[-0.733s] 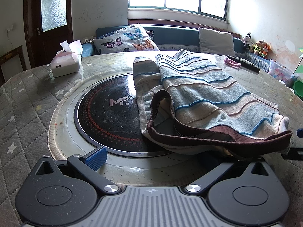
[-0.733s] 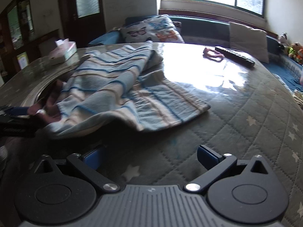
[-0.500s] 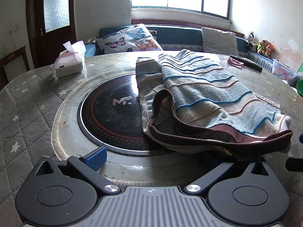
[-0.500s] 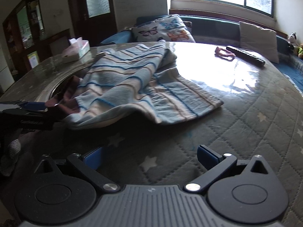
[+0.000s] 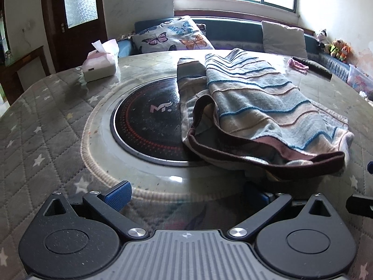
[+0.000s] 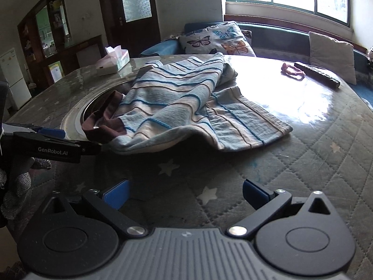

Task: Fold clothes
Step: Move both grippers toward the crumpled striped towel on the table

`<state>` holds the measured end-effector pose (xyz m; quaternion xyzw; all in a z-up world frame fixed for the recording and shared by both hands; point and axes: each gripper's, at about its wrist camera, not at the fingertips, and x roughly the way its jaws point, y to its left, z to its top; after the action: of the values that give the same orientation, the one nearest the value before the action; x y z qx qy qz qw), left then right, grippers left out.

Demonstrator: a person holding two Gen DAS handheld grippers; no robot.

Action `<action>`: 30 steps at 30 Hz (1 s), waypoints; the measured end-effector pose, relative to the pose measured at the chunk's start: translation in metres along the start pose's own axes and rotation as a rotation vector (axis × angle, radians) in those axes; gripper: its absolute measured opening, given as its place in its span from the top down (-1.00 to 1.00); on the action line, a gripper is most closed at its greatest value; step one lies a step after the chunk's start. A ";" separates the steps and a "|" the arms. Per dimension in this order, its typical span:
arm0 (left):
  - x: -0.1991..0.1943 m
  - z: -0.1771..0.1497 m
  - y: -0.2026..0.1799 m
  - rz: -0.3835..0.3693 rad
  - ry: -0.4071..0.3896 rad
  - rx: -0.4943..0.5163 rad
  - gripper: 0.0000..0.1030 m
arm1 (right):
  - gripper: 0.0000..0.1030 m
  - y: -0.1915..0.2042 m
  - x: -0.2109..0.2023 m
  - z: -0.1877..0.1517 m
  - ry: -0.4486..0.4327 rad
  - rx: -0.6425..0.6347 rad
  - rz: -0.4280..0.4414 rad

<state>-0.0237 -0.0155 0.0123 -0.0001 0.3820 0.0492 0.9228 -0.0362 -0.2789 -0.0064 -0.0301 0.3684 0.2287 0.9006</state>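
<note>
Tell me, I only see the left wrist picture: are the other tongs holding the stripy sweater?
Observer: No. The right tongs are open and empty, over the quilted table cover, short of the striped sweater.
Operator: Do my tongs touch it?
Observer: Seen from the side, the left tongs reach the sweater's edge by the brown hem; I cannot tell whether they touch.
Operator: What's far left in the room?
Observer: What looks like a white fridge, beside a dark cabinet.
</note>
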 end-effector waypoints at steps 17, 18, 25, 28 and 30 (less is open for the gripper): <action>-0.024 -0.003 0.003 0.041 0.013 -0.016 -1.00 | -1.00 0.010 -0.007 0.000 -0.013 -0.028 0.019; -0.026 -0.003 0.003 0.042 0.011 -0.017 -1.00 | -1.00 0.011 -0.007 0.001 -0.014 -0.030 0.020; -0.031 -0.002 0.003 0.045 -0.001 -0.015 -1.00 | -1.00 0.015 -0.009 0.002 -0.019 -0.041 0.021; -0.032 -0.002 0.003 0.048 0.001 -0.015 -1.00 | -1.00 0.016 -0.009 0.002 -0.021 -0.042 0.020; -0.033 -0.002 0.003 0.050 0.001 -0.016 -1.00 | -1.00 0.017 -0.010 0.003 -0.022 -0.044 0.019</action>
<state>-0.0487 -0.0155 0.0348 0.0021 0.3819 0.0752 0.9212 -0.0479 -0.2674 0.0040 -0.0437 0.3536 0.2457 0.9015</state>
